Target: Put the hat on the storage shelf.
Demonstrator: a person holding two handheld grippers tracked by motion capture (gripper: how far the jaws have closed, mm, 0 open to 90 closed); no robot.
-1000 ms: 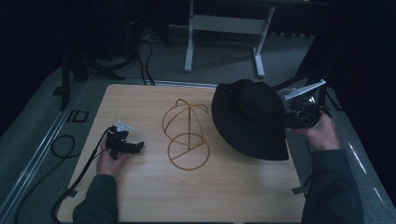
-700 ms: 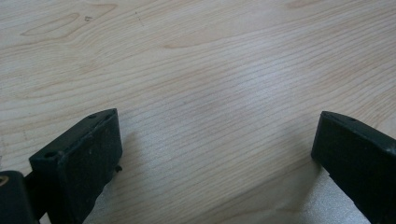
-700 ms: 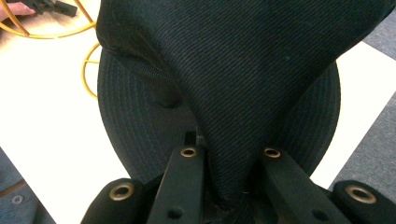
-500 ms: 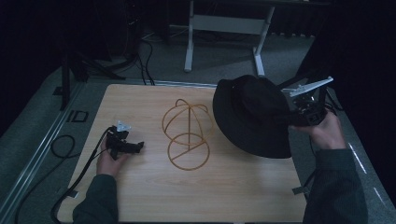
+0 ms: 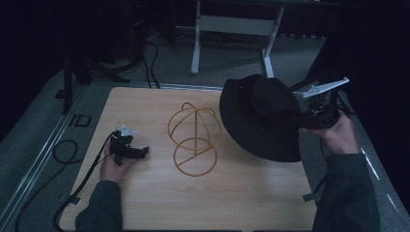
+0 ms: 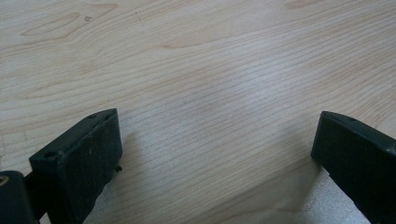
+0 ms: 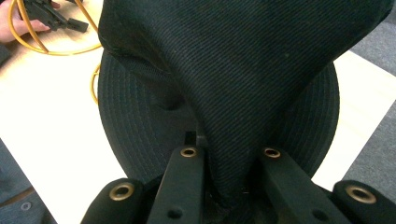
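A black bucket hat (image 5: 261, 116) hangs above the right part of the wooden table (image 5: 159, 203), lifted clear of it. My right gripper (image 5: 309, 118) is shut on the hat's crown fabric, and in the right gripper view the cloth (image 7: 243, 93) is pinched between the two jaws. A gold wire hat stand (image 5: 193, 140) with a domed top and ring base stands at the table's middle, left of the hat. My left gripper (image 5: 140, 152) rests on the table at the left, open, its fingers (image 6: 79, 158) wide apart over bare wood.
A cable (image 5: 77, 179) trails from the left gripper off the table's left edge. A grey metal frame (image 5: 232, 29) stands on the floor beyond the table. The table's right edge (image 5: 304, 183) lies just under the right hand.
The right gripper has lifted the hat a little higher and carried it slightly to the right. The left gripper has stayed where it was.
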